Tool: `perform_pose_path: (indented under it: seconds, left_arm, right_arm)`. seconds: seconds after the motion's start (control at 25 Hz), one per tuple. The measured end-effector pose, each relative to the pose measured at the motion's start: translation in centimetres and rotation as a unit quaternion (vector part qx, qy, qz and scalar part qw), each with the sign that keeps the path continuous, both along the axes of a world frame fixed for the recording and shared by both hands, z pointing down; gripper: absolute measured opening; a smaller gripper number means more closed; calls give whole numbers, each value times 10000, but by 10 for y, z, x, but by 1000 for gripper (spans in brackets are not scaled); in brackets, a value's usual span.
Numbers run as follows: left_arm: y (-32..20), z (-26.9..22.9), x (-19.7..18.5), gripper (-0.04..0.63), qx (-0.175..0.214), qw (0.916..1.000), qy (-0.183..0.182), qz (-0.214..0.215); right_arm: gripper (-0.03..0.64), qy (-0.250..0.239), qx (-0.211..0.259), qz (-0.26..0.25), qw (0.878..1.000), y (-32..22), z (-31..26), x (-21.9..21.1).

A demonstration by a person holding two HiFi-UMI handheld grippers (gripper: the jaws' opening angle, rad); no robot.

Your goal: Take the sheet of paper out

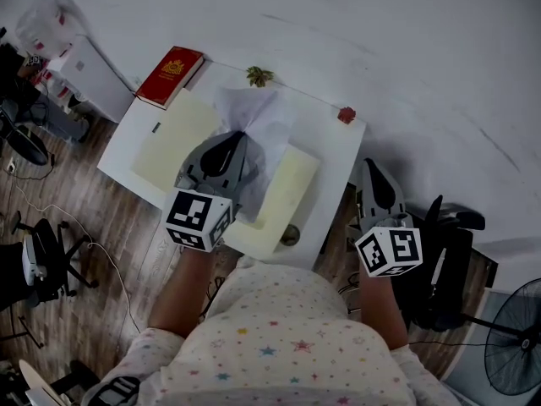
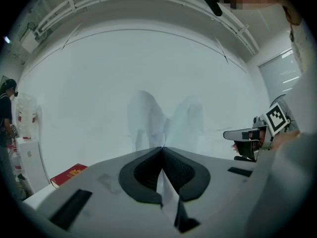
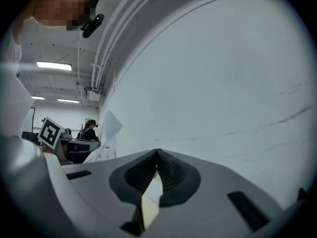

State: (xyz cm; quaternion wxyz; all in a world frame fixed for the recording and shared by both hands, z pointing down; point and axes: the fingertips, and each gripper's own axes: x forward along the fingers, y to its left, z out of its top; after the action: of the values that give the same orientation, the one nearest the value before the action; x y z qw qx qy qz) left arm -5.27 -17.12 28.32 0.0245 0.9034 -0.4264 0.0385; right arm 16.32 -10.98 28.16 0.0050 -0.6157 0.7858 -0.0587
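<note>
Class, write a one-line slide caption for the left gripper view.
Left gripper, jaws shut, holds a white sheet of paper up before a white wall.

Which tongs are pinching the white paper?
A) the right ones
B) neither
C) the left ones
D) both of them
C: the left tongs are shut on the sheet of paper, which sticks up past their tips, while the right tongs hang beside the table, away from the paper.
</note>
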Motion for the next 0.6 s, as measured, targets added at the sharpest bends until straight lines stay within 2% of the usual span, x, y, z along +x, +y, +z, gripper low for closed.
perform_pose_path:
  seconds: [0.4,0.6]
  left_arm:
    - [8,-22,-2,15,314,9993,215,-47]
    - [14,-31,-6,15,442,9985,317,-83]
  right_arm:
    - [2,168,548,-123,9983,8,-32,-7]
    - [2,181,655,-61,9977,11,-44,-5]
